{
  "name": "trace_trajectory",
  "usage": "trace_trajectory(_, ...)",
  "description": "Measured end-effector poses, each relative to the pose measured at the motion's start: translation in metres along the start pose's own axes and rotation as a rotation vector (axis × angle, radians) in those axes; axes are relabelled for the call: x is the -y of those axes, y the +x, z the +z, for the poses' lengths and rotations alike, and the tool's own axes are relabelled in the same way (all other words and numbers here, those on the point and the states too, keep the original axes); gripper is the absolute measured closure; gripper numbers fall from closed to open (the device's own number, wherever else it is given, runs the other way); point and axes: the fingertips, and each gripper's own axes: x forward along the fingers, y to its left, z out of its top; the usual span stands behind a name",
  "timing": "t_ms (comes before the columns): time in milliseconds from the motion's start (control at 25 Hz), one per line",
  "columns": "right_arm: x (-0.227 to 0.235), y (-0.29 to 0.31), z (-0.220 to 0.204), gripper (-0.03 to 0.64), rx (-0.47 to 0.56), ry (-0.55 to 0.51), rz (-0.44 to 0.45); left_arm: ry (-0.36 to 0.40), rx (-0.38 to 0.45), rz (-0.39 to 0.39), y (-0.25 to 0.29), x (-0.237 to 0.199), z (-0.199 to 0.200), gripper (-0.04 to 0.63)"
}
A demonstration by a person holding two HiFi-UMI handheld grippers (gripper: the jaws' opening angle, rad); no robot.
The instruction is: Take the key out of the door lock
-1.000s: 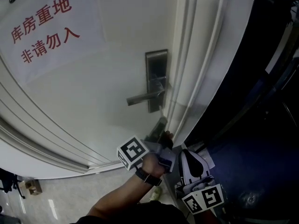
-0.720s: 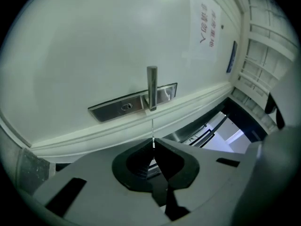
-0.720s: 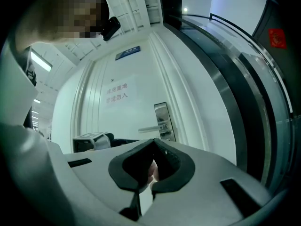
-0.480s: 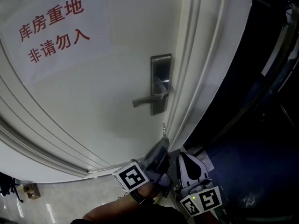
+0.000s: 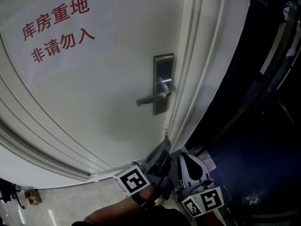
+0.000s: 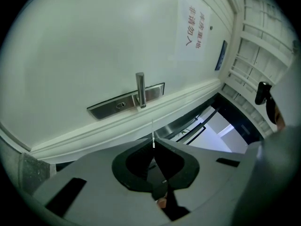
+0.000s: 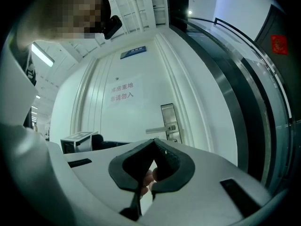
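The steel lock plate (image 5: 163, 83) with its lever handle (image 5: 151, 98) sits near the white door's right edge. Below it, a thin key (image 5: 165, 129) sticks up from the tips of my left gripper (image 5: 164, 143), which is shut on it. In the left gripper view the key (image 6: 153, 136) pokes out of the closed jaws, well clear of the lock plate (image 6: 123, 105) and its keyhole (image 6: 121, 105). My right gripper (image 5: 181, 156) hangs just right of the left one, shut with nothing held; its jaws (image 7: 154, 143) meet at the tips.
A paper sign (image 5: 59, 29) with red characters is taped to the door at upper left. The door frame (image 5: 197, 69) runs right of the lock, with a dark glass wall (image 5: 263, 102) beyond it. Pale floor tiles (image 5: 51, 206) show at lower left.
My left gripper has dropped down and away from the lock plate with the key held in its tips. The right gripper has stayed low beside it.
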Motion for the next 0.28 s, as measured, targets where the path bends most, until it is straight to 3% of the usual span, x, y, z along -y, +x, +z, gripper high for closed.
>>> trace_trajectory(280,-0.0051,-0.0011,0.0044,0.604,0.006,-0.011,-0.009,-0.002,-0.011,-0.003,-0.0035,0.0028,-0.0003,0.588)
